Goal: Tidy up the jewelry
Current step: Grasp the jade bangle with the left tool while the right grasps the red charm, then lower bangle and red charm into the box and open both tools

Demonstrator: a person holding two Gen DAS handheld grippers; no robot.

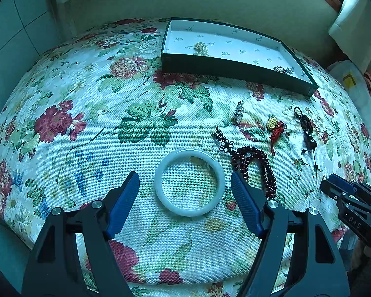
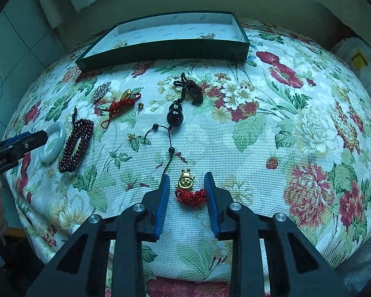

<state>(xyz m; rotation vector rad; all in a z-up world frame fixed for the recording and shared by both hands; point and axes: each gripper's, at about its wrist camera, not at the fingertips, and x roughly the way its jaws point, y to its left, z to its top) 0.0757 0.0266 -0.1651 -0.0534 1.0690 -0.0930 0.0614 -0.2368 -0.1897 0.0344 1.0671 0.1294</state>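
The pale jade-white stone bangle [image 1: 190,182] lies flat on the bench, squarely between the spread jaws of the left gripper [image 1: 185,193], whose blue pads stand clear of its rim on both sides: released, nothing held. It is a smooth, thick, unbroken ring, likely hard and slippery to pinch.

On the other side, the small gold figure charm on a red knotted cord [image 2: 186,185] sits between the narrowed jaws of the right gripper [image 2: 187,188]. The cord reaches the right pad, but whether both pads press on it I cannot tell.

Around these, still loose on the flower-printed tablecloth [image 1: 61,113]: a dark red bead necklace [image 1: 256,165] just beside the bangle, a second red knotted cord with a gold charm [image 2: 121,105], a black bead pendant on dark cord [image 2: 175,113] and a sparkly rhinestone brooch [image 2: 101,91].

The shallow dark green tray with white printed lining [image 1: 235,70] at the far edge holds only a pearl-like cluster [image 1: 200,48] and a small crystal piece [image 1: 284,69]. By my reckoning the sorting is early, most pieces remaining.
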